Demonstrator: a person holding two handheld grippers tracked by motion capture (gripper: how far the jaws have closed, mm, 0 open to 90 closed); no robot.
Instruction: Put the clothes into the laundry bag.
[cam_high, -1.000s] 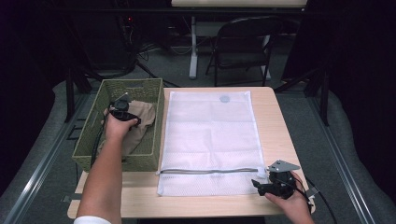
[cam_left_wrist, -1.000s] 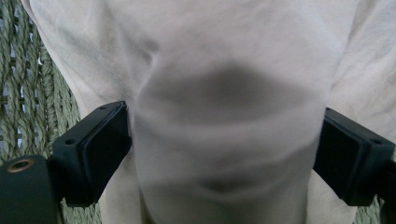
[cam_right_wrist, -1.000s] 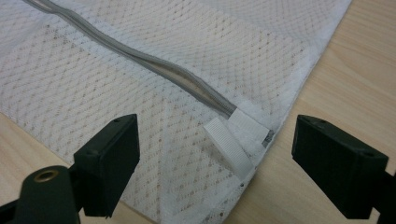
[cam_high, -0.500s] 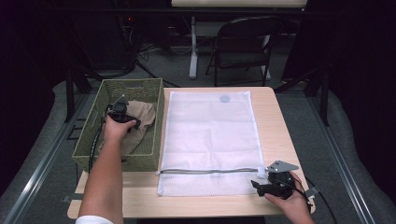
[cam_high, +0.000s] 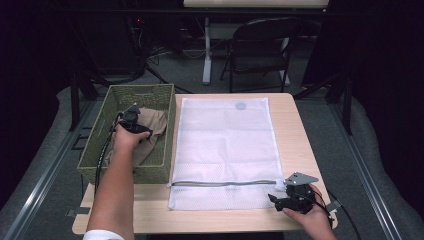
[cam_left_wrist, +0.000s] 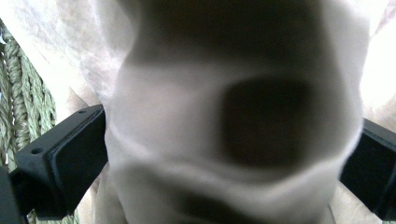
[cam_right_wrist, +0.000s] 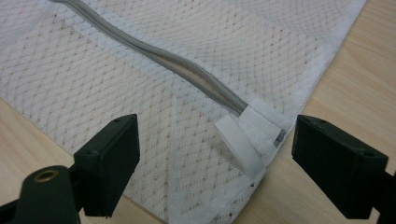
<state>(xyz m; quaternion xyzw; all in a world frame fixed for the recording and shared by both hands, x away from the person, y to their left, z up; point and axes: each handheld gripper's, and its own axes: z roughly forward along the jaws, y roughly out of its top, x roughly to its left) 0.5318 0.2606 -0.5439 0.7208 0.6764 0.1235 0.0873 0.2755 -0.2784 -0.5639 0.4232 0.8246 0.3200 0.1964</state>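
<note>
A: Entry. Beige cloth garment (cam_high: 148, 131) lies bunched in the green woven basket (cam_high: 120, 94) at the table's left. Left gripper (cam_high: 134, 120) is down in it; in the left gripper view its jaws stand wide apart with a thick fold of that garment (cam_left_wrist: 224, 140) between them, pads not yet pressing, having just been opening.

B: Handling?

A: I judge it light, soft and limp. It will sag and trail, so take a gathered fold near the middle, not a loose edge that may snag on the weave.

B: The other hand?

A: Right gripper (cam_high: 291, 199) hovers at the near right corner of the white mesh laundry bag (cam_high: 225, 145), jaws parted, straddling the zipper end (cam_right_wrist: 254, 119) and its white fabric tab (cam_right_wrist: 238, 144). The mesh is thin and slack; the stitched tab looks the firmest place to pinch.
</note>
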